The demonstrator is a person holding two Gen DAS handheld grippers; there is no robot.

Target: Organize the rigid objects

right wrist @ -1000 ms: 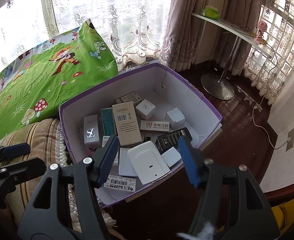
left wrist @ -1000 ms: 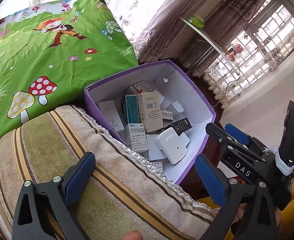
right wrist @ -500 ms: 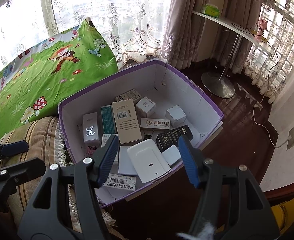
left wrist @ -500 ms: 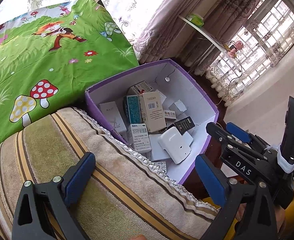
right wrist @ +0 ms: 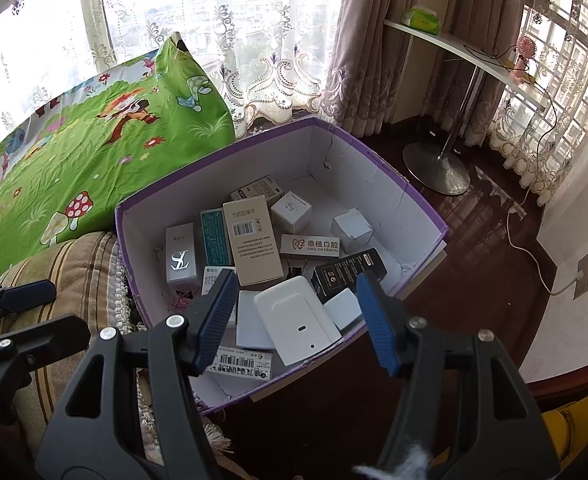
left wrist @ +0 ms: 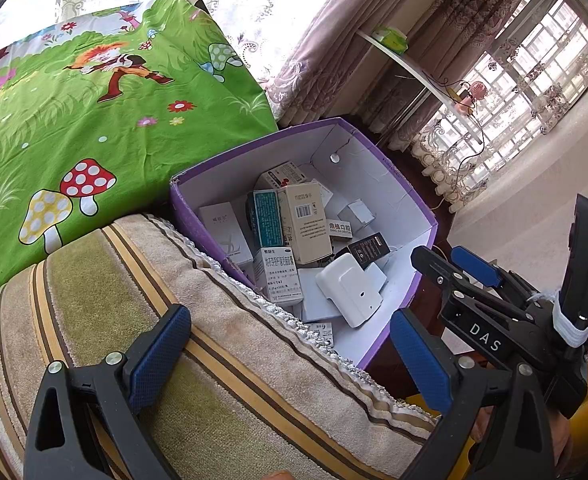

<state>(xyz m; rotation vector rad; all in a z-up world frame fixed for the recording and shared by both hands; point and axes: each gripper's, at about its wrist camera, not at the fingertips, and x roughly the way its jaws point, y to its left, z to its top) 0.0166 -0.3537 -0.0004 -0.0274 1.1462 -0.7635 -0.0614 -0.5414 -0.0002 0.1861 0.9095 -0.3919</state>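
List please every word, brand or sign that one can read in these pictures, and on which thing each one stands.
"DAS": on the right claw body.
"DING ZHI DENTAL", below Chinese characters: on the long white box.
"SL"-like silver monogram: on the grey box.
Barcode; small print unreadable: on the tan box.
Black box, teal box, barcode label: text too small.
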